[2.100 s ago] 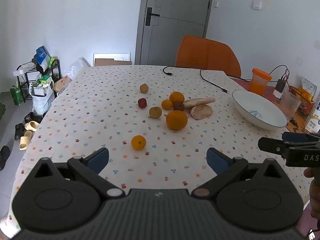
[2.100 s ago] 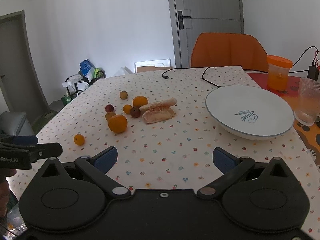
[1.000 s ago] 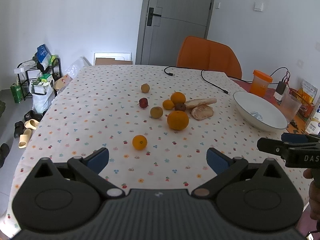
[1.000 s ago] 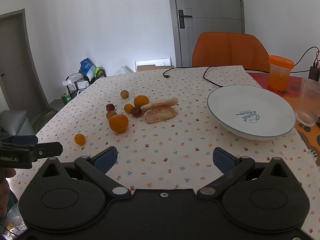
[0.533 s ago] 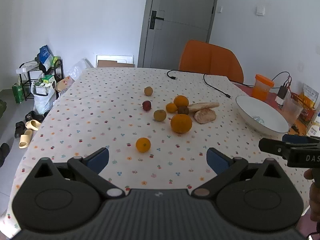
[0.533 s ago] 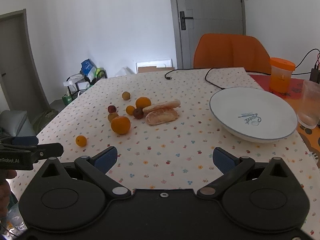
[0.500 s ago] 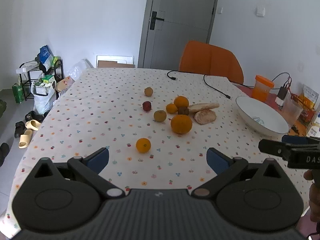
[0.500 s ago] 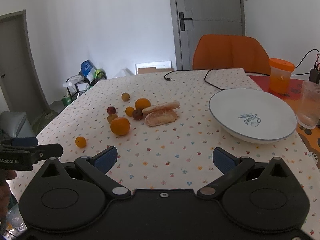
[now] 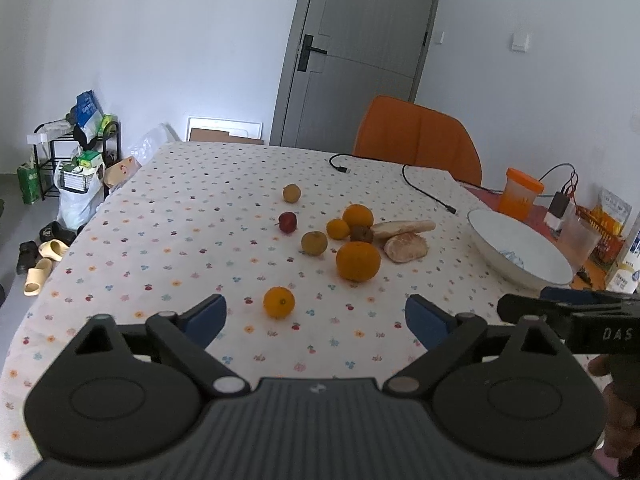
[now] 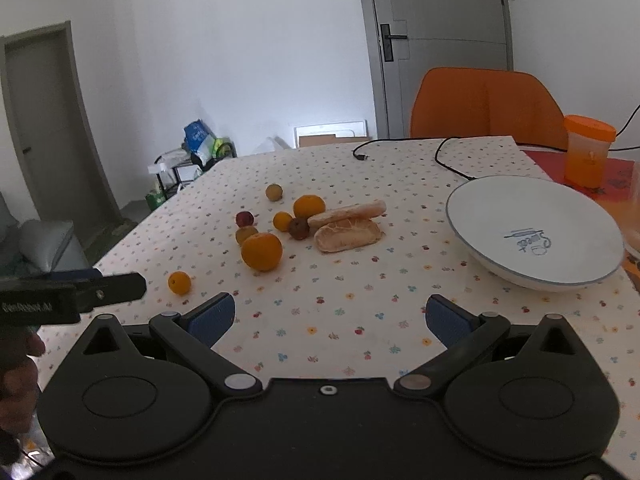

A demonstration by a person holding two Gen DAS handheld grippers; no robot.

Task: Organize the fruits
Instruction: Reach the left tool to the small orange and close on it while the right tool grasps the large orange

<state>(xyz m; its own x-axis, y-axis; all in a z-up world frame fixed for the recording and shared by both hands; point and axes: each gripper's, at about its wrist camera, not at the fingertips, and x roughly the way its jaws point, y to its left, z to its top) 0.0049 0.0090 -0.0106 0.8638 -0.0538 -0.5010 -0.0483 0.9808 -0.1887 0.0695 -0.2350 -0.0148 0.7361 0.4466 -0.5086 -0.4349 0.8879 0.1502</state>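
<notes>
Fruits (image 9: pixel 357 261), round, mostly orange, lie scattered on the tablecloth (image 9: pixel 192 240); both tongs (image 9: pixel 316 318) (image 10: pixel 330 316) gape wide, empty.

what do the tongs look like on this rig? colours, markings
Both tongs match: matte black bodies with two round discs, silver pivot pins, angled black linkage arms and blue pads on the fingertips. The left tongs have a ribbed grey centre; the right tongs a smooth black one with a small screw. White lettering marks each side; "DAS" shows on the right. No cables or sleeves visible.

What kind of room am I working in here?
Most likely a home dining room: a table under a flowery cloth with fruit and a bowl, an orange chair by a grey door, slippers on the floor.
</notes>
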